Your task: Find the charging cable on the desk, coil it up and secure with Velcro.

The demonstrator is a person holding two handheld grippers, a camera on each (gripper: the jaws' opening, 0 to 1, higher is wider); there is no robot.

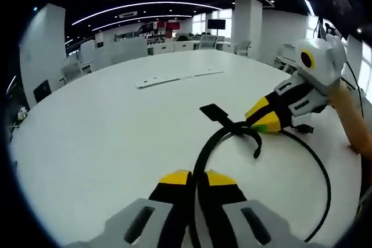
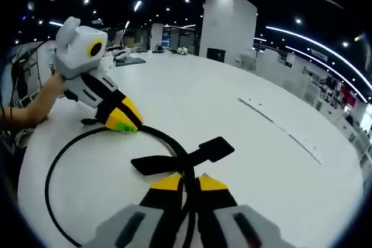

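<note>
Left gripper [image 1: 197,179] at bottom of left gripper view: jaws narrow, yellow tips nearly together, closed on cable [image 1: 200,161], which passes up between them. Seen again in right gripper view [image 2: 122,125], upper left of strap, nose tilted down to table, tip touching cable [image 2: 87,137]. Held by hand [image 2: 49,94] at its rear, forearm reaching in from left edge.

Right gripper [image 2: 189,183] at bottom of right gripper view: jaws narrow, clamped on cable just below strap [image 2: 183,158]. Seen again in left gripper view [image 1: 266,121], right of strap [image 1: 218,114], angled down toward table, yellow tip at cable. Forearm [image 1: 351,120] extends behind it to right edge.

Cable: black, lying on white table [image 1: 116,143]. From left gripper runs up in arc to strap, then sweeps right and down in wide loop back toward bottom edge. Short free end hangs down just right of strap.

Strap: black, flat, wrapped across cable at crossing point, wide tab pointing away to upper left in left gripper view; in right gripper view tabs spread to both sides of cable.

Pale flat strip [image 1: 174,78] beyond strap, well apart, lying on table.
</note>
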